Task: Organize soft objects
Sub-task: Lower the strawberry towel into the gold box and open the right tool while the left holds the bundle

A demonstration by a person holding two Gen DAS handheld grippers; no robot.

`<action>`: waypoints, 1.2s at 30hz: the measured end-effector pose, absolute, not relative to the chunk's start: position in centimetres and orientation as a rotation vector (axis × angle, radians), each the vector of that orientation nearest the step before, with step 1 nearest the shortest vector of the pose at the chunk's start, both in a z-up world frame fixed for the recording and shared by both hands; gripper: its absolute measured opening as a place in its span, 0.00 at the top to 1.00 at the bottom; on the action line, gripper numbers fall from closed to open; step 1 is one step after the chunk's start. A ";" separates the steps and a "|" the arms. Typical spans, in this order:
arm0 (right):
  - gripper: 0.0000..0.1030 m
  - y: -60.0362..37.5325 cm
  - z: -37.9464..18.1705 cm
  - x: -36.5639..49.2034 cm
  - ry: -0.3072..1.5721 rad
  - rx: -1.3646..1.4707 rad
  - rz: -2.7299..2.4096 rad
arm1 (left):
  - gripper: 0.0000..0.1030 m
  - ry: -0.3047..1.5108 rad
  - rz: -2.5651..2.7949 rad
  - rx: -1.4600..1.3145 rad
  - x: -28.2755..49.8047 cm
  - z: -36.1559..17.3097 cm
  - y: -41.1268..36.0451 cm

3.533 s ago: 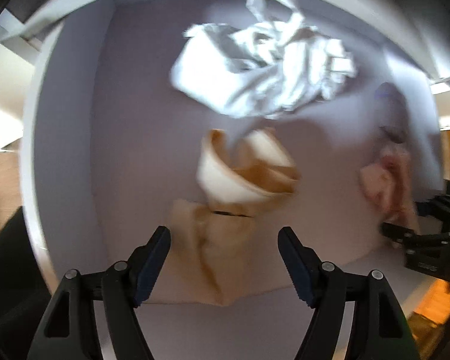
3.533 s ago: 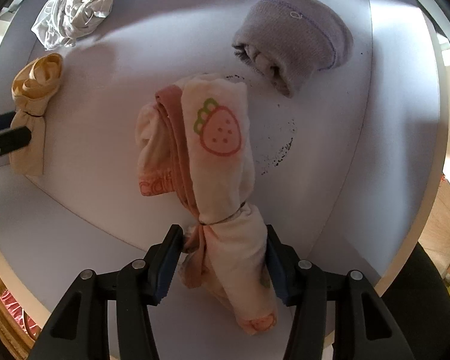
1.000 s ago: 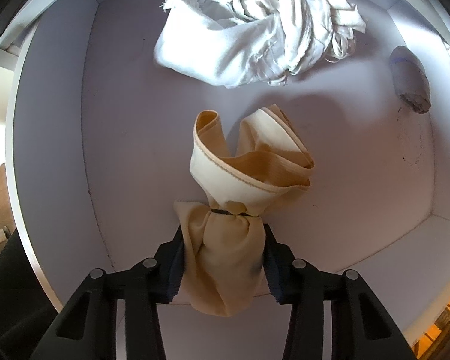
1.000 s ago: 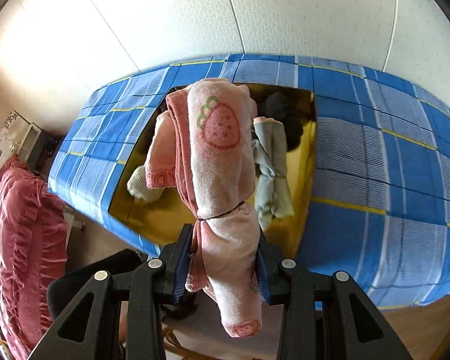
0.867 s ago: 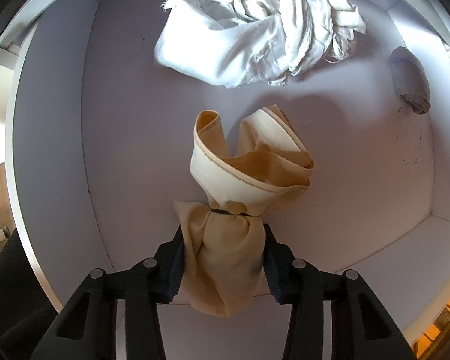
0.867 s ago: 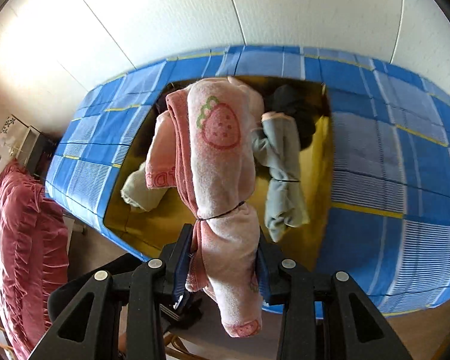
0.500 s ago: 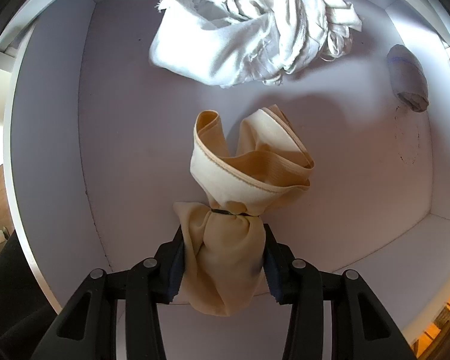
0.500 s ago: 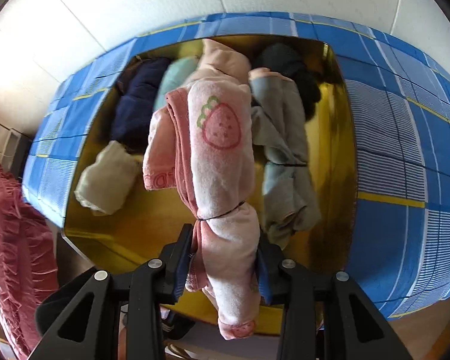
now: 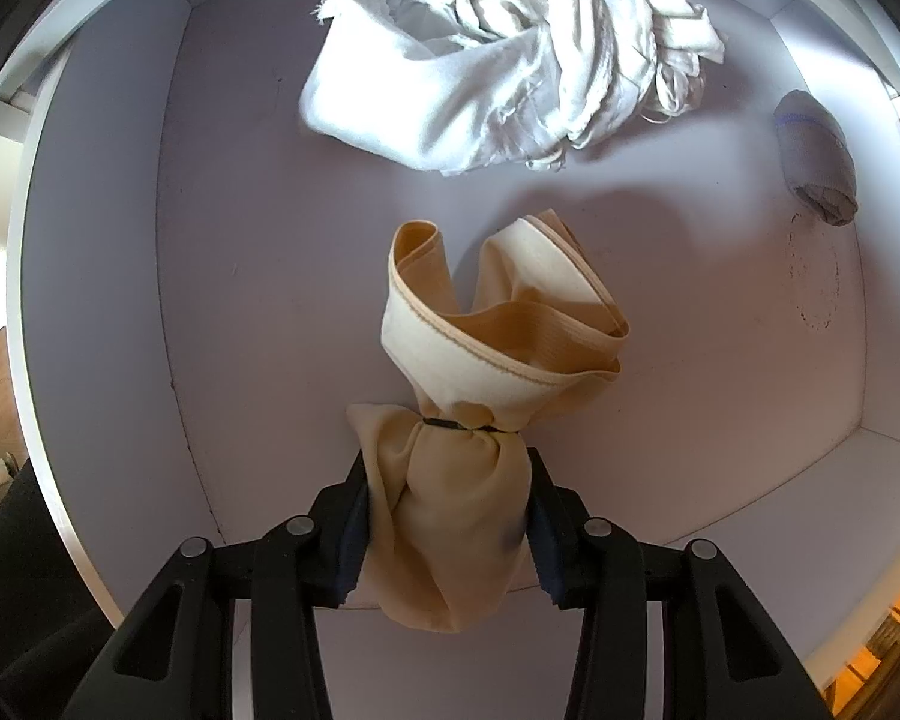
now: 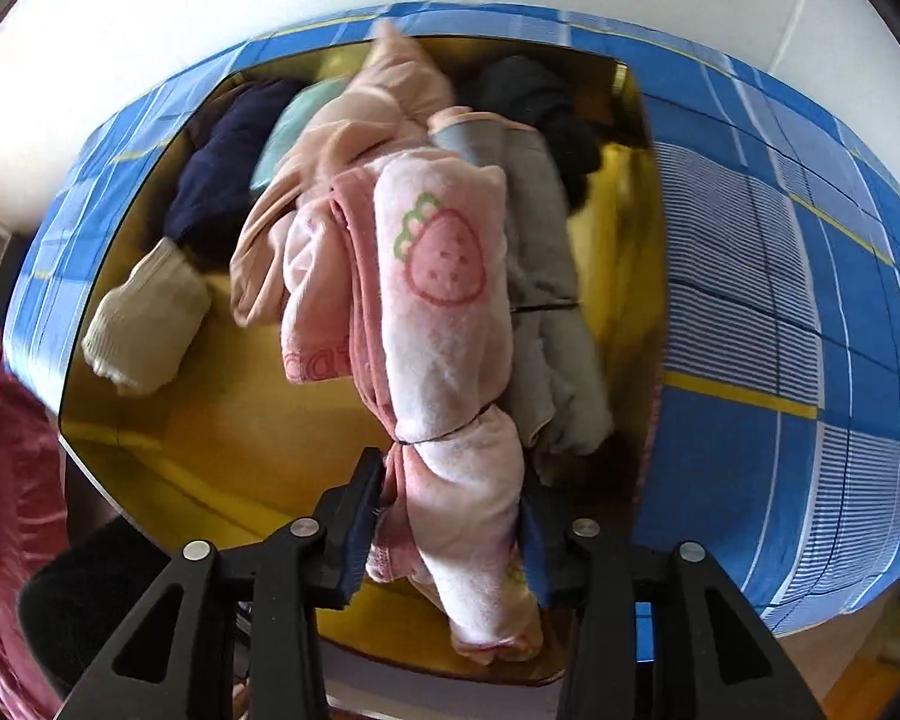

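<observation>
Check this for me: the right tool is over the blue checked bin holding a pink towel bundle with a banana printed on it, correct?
Not quite. The print is a strawberry, not a banana. The right wrist view shows the right tool, its jaws opening, with the pink towel bundle between them over the blue checked bin.

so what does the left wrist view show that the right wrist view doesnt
Only the left wrist view: the left gripper shut on a tan bundle over a white tray holding a white cloth and a grey sock.

Only the right wrist view: the right gripper, jaws opening around a pink strawberry towel, over a yellow-lined blue plaid bin with clothes inside.

Shared: each gripper has a banded cloth bundle between its jaws; no object appears in both.
</observation>
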State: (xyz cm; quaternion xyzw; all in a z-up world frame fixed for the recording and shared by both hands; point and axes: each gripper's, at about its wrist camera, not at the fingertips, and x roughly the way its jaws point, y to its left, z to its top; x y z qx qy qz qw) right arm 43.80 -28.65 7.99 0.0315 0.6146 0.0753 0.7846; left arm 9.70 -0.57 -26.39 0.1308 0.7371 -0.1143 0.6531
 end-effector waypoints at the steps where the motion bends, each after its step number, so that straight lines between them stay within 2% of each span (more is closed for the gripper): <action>1: 0.58 -28.5 8.2 43.6 1.324 0.056 0.167 | 0.56 1.673 -0.259 0.295 9.7 -26.4 -0.5; 15: 0.55 -29.3 11.7 40.2 1.211 0.018 0.174 | 0.56 1.678 -0.256 0.284 9.9 -26.5 -0.4; 21: 0.53 -28.9 11.8 40.1 1.258 -0.016 0.171 | 0.56 1.678 -0.254 0.286 10.0 -26.5 -0.4; 29: 0.53 -28.9 13.6 40.8 1.208 0.025 0.211 | 0.56 1.678 -0.254 0.284 10.0 -26.5 -0.5; 30: 0.54 -28.7 13.4 40.9 1.207 0.038 0.223 | 0.56 1.679 -0.254 0.282 10.0 -26.4 -0.4; 33: 0.69 -27.9 12.2 41.2 1.225 0.064 0.263 | 0.57 1.683 -0.256 0.278 9.9 -26.5 -0.3; 36: 0.74 -27.1 10.7 41.7 1.243 0.043 0.250 | 0.60 1.686 -0.260 0.269 10.1 -26.4 -0.2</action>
